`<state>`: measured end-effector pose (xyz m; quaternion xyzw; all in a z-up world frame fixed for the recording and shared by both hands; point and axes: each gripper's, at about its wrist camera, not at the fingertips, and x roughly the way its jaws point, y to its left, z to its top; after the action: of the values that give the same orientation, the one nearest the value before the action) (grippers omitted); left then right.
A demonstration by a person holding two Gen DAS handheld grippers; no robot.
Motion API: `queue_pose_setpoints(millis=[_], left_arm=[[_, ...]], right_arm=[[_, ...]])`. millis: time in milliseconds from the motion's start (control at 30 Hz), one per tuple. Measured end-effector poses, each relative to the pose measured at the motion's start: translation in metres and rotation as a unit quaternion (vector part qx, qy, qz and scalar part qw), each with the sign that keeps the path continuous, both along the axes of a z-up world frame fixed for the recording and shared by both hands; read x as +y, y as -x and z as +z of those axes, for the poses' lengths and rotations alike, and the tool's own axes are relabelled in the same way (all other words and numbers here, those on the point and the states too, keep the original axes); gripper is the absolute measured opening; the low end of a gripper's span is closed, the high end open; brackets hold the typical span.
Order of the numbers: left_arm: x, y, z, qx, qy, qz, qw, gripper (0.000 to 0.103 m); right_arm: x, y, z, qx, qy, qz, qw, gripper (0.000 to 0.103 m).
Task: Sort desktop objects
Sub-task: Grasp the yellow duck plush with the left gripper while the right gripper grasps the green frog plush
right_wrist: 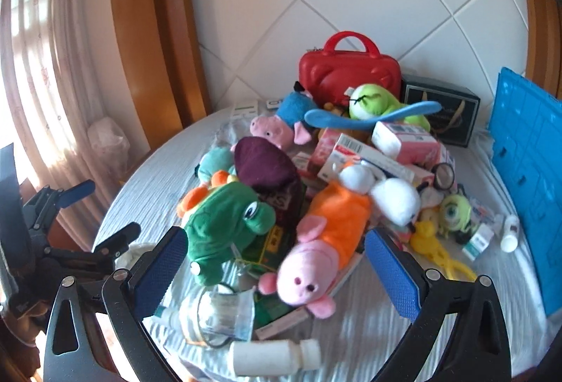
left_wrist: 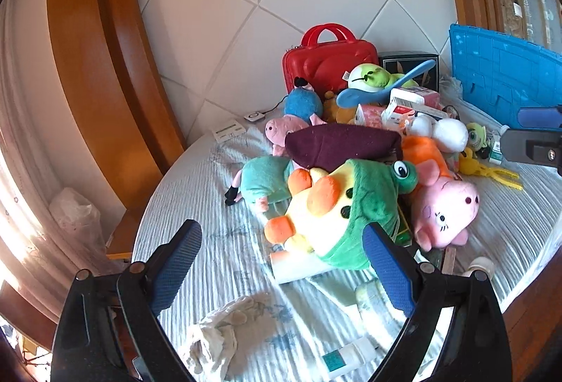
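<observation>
A pile of plush toys and boxes covers the round table. A green-and-yellow frog plush (left_wrist: 337, 209) lies at the front, with my open left gripper (left_wrist: 281, 262) just short of it and empty. The pink pig in orange (right_wrist: 316, 252) lies between the open fingers of my right gripper (right_wrist: 277, 266), untouched. A maroon cloth (right_wrist: 263, 167), a small pink pig (right_wrist: 272, 127), a blue plush (left_wrist: 302, 102) and pink medicine boxes (right_wrist: 407, 141) sit further back. My left gripper (right_wrist: 102, 209) also appears at the left of the right wrist view, and my right gripper (left_wrist: 527, 132) at the right edge of the left one.
A red case (right_wrist: 347, 72) and a dark box (right_wrist: 442, 108) stand against the tiled wall. A blue crate (right_wrist: 530, 150) stands at the right. A white bottle (right_wrist: 270, 359), a plastic cup (right_wrist: 224, 315), a crumpled rag (left_wrist: 221, 332) and a yellow duck tongs (right_wrist: 435, 245) lie near the front.
</observation>
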<state>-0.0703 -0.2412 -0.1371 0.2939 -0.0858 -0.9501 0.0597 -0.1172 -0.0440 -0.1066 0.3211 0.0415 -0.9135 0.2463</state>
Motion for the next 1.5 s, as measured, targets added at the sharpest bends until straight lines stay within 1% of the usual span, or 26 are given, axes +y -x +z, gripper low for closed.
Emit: queue_pose_setpoints(millis=[100,200,267,367,433,500,567,633,700,733,800,833,867,933,967,1000,1067,1133,1200,1267,1367,1433,1467,1500], left_arm=[[-0.013,0.003,-0.009,-0.005,-0.006,-0.024,0.9997,0.094],[-0.019,0.007,-0.017,-0.013,-0.012,-0.04,0.9991,0.094],[-0.021,0.008,-0.022,-0.012,-0.013,-0.045,0.9988,0.094],[-0.026,0.011,-0.029,-0.029,-0.021,-0.054,0.9979,0.094],[-0.026,0.014,-0.036,-0.036,-0.006,-0.056,0.9977,0.094],[-0.028,0.019,-0.042,-0.034,0.007,-0.067,0.9972,0.094],[-0.031,0.026,-0.045,-0.029,0.014,-0.077,0.9965,0.094],[-0.039,0.036,-0.045,-0.029,0.001,-0.099,0.9946,0.094],[-0.049,0.047,-0.044,-0.029,-0.009,-0.12,0.9923,0.094],[-0.056,0.054,-0.045,-0.028,-0.019,-0.133,0.9906,0.094],[-0.068,0.069,-0.048,-0.04,-0.044,-0.154,0.9862,0.093],[-0.074,0.075,-0.051,-0.041,-0.055,-0.169,0.9832,0.09],[-0.079,0.081,-0.055,-0.042,-0.059,-0.181,0.9808,0.083],[-0.086,0.092,-0.068,-0.056,-0.07,-0.195,0.9767,0.082],[-0.089,0.097,-0.075,-0.065,-0.082,-0.206,0.9729,0.077],[-0.09,0.1,-0.083,-0.073,-0.092,-0.214,0.9698,0.074],[-0.094,0.106,-0.097,-0.088,-0.103,-0.222,0.9657,0.074],[-0.097,0.11,-0.106,-0.096,-0.116,-0.232,0.961,0.074],[-0.096,0.113,-0.109,-0.096,-0.119,-0.244,0.9577,0.074],[-0.093,0.117,-0.11,-0.093,-0.121,-0.256,0.9546,0.074],[-0.092,0.124,-0.115,-0.1,-0.138,-0.271,0.9473,0.075],[-0.09,0.125,-0.116,-0.102,-0.142,-0.285,0.9425,0.074],[-0.091,0.125,-0.116,-0.103,-0.143,-0.295,0.9391,0.068],[-0.092,0.126,-0.117,-0.107,-0.148,-0.306,0.9344,0.062]], right_arm=[[-0.014,-0.017,-0.006,0.0,-0.022,-0.014,1.0,0.102],[-0.02,-0.025,-0.01,-0.006,-0.028,-0.012,1.0,0.102],[-0.022,-0.027,-0.012,-0.006,-0.023,-0.007,1.0,0.102],[-0.025,-0.023,-0.014,-0.013,-0.015,-0.003,1.0,0.102],[-0.027,-0.021,-0.015,-0.009,-0.006,-0.004,1.0,0.102],[-0.03,-0.018,-0.016,-0.004,0.0,-0.003,1.0,0.102],[-0.034,-0.011,-0.021,-0.013,-0.003,-0.01,1.0,0.102],[-0.039,-0.006,-0.023,-0.025,0.003,-0.015,1.0,0.102],[-0.048,-0.003,-0.022,-0.021,-0.005,-0.023,1.0,0.102],[-0.054,-0.001,-0.021,-0.015,-0.015,-0.029,0.999,0.102],[-0.063,0.005,-0.021,-0.011,-0.03,-0.052,0.998,0.102],[-0.067,0.009,-0.022,-0.016,-0.025,-0.063,0.998,0.102],[-0.07,0.013,-0.023,-0.019,-0.019,-0.072,0.997,0.102],[-0.079,0.021,-0.028,-0.028,-0.019,-0.093,0.995,0.102],[-0.084,0.025,-0.031,-0.033,-0.018,-0.099,0.994,0.101],[-0.088,0.028,-0.034,-0.037,-0.013,-0.104,0.994,0.1],[-0.093,0.035,-0.04,-0.046,-0.005,-0.122,0.991,0.1],[-0.094,0.04,-0.045,-0.058,0.006,-0.136,0.989,0.097],[-0.092,0.046,-0.051,-0.069,0.017,-0.153,0.986,0.096],[-0.088,0.052,-0.057,-0.086,0.039,-0.168,0.981,0.092],[-0.083,0.062,-0.066,-0.105,0.057,-0.192,0.974,0.091],[-0.079,0.067,-0.069,-0.114,0.075,-0.201,0.97,0.085],[-0.078,0.071,-0.07,-0.118,0.086,-0.204,0.968,0.082],[-0.075,0.074,-0.07,-0.123,0.099,-0.204,0.966,0.073]])
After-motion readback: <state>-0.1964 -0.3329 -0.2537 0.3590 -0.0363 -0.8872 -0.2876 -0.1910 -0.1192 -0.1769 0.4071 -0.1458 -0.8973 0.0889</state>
